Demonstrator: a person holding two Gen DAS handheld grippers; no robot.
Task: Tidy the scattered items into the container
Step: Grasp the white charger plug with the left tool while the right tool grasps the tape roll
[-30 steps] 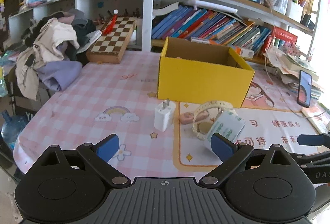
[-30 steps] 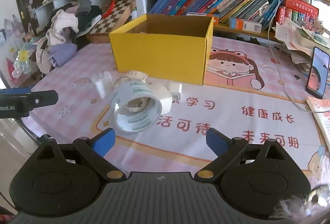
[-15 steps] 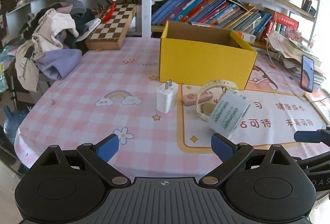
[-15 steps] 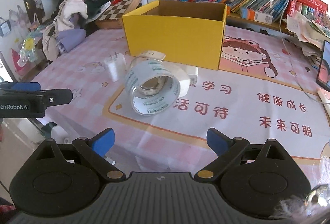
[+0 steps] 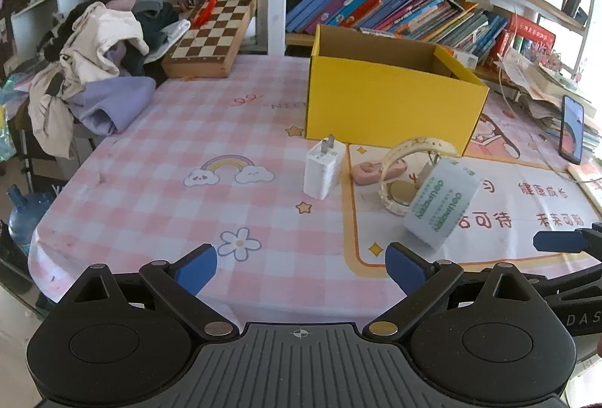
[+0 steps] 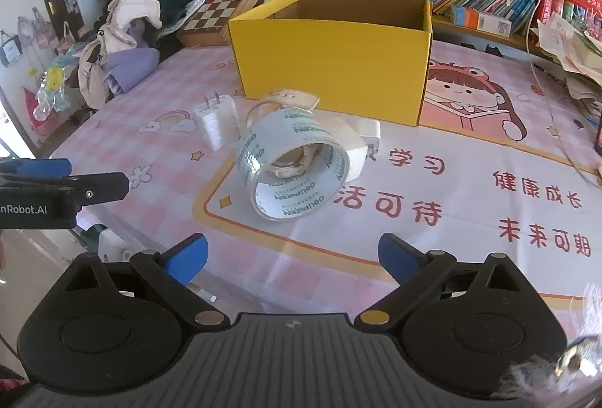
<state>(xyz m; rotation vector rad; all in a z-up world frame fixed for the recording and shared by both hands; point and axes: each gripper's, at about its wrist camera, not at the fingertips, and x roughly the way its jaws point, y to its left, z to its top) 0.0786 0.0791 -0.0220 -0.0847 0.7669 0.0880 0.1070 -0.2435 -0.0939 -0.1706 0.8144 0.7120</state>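
An open yellow cardboard box [image 5: 391, 99] [image 6: 331, 58] stands on the table. In front of it lie a white plug charger [image 5: 323, 167] [image 6: 216, 124], a pink eraser [image 5: 370, 172], a cream wristband [image 5: 414, 160] [image 6: 289, 97], a clear tape roll [image 5: 440, 207] [image 6: 297, 167] standing on edge, and a second white charger [image 6: 367, 133]. My left gripper [image 5: 301, 267] is open and empty near the table's front edge. My right gripper [image 6: 293, 255] is open and empty, just short of the tape roll.
A heap of clothes [image 5: 98, 69] and a chessboard [image 5: 210, 32] sit at the back left. Bookshelves [image 5: 395, 9] run behind the box. A phone [image 5: 572, 129] and papers lie at the right. The table's near edge drops off just below both grippers.
Both grippers have drawn back and risen a little, so the items look smaller and farther. The tape roll and the other items have not moved. Both stay open.
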